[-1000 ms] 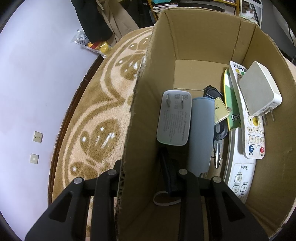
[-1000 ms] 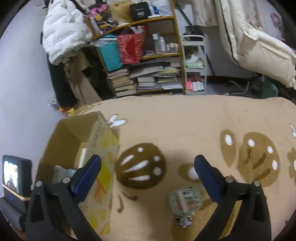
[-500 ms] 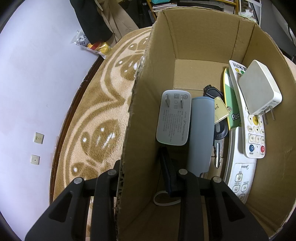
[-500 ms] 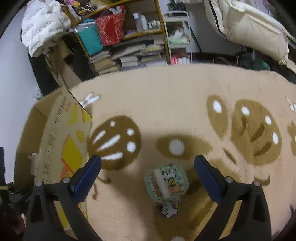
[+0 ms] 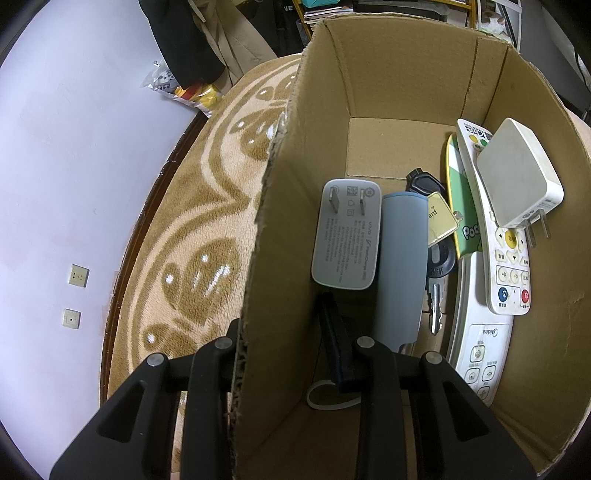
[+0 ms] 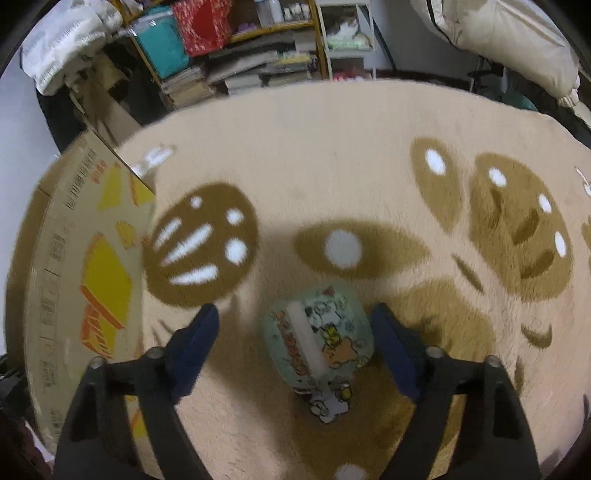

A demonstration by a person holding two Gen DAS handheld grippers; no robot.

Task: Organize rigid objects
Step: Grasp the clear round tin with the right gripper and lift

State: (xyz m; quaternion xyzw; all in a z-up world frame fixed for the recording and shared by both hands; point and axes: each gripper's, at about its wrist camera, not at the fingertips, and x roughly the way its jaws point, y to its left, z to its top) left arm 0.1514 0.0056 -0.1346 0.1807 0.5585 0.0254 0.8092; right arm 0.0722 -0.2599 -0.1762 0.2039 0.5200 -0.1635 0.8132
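In the left wrist view, an open cardboard box holds a grey charger, a blue-grey case, keys, two white remotes and a white plug adapter. My left gripper is shut on the box's near wall, one finger outside and one inside. In the right wrist view, a small green cartoon-printed pouch lies on the carpet. My right gripper stands open with the pouch between its blue pads, not touching them. The box stands to its left.
A beige carpet with brown patterns covers the floor. Cluttered shelves with books and white bedding line the far side. A white wall with sockets runs along the carpet's left edge.
My right gripper has dropped lower and closer to the pouch, which now sits between its fingers. The left gripper and the box have not moved.
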